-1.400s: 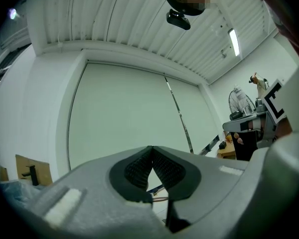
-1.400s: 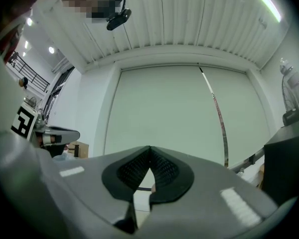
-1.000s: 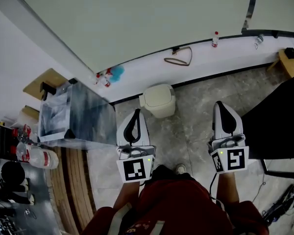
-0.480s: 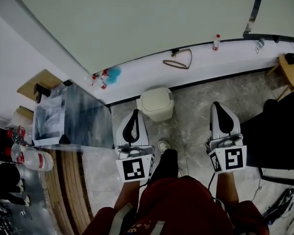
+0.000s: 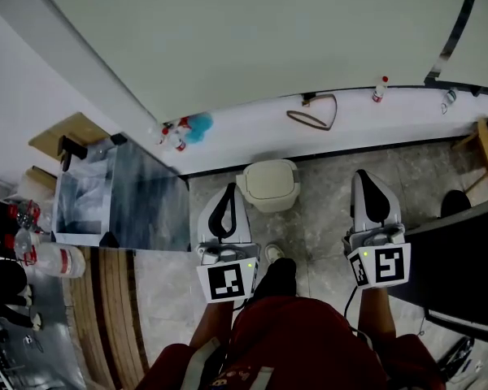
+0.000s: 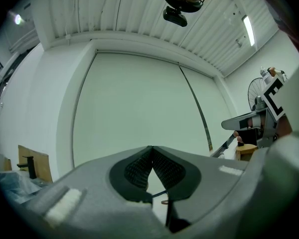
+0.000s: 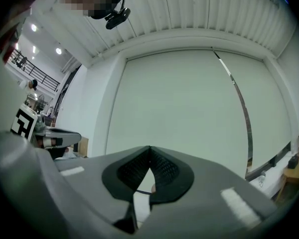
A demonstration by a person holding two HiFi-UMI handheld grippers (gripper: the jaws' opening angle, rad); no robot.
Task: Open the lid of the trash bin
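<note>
Our left tongs [image 5: 228, 190] are pressed together at the tips with nothing between them. Our right tongs [image 5: 366, 175] are likewise shut tight and empty. Both point level toward the pale wall [image 5: 252, 47] and touch nothing. Compared with a second ago we stand closer. Our shoe [image 5: 272, 253] has stepped forward between the tongs, and the trash bin [image 5: 270, 187] sits lower in the frame, now just right of the left tongs' tip at centre. The bin is small and cream-coloured, upright on the grey marbled floor [image 5: 325, 218] at the foot of the wall, between the two tongs but nearer the left. Its lid [image 5: 268, 175] is down.
</note>
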